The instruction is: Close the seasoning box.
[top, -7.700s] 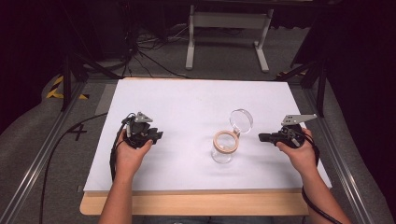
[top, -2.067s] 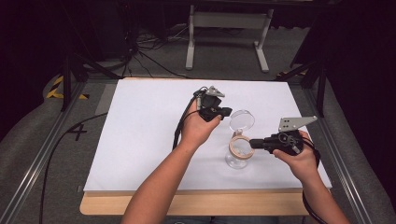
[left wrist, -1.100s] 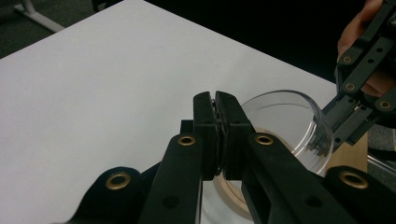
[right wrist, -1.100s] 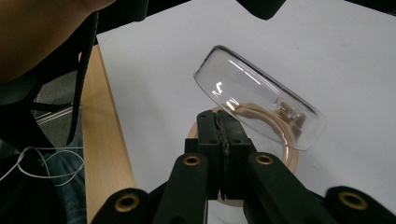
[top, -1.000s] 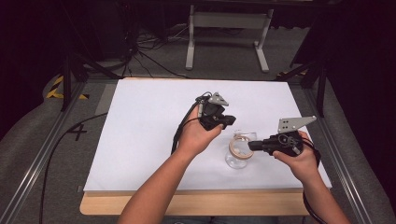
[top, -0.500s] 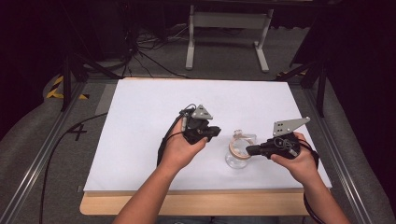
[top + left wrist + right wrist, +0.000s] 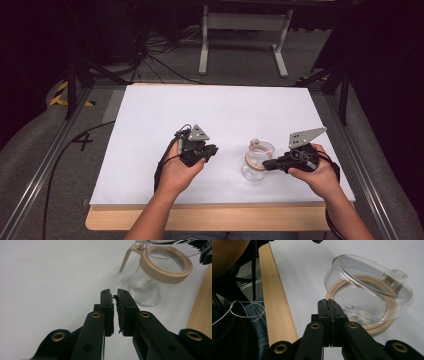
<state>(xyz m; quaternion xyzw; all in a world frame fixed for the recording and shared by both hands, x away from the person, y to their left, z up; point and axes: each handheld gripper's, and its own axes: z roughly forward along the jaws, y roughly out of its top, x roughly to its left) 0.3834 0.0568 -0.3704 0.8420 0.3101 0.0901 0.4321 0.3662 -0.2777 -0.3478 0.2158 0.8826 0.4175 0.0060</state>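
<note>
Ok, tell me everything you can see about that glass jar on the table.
The glass jar is clear, stands upright on the white table near its front edge, and has a tan seal ring around its mouth. Its domed clear lid rests down over the ring. The shut right claw reaches its rim; whether they touch is unclear. The left claw sits apart.

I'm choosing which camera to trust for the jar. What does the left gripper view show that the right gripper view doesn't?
Left gripper view: the clear glass jar side-on, its rounded body, a tab hanging off its beige ring; the left gripper, whose jaws have just been opening, stands slightly apart with nothing between. Right gripper view: the domed clear lid over the ring, the right gripper with shut jaws, a denim-clad leg. Both: the jar's ring, the white tabletop, its wooden edge.
</note>
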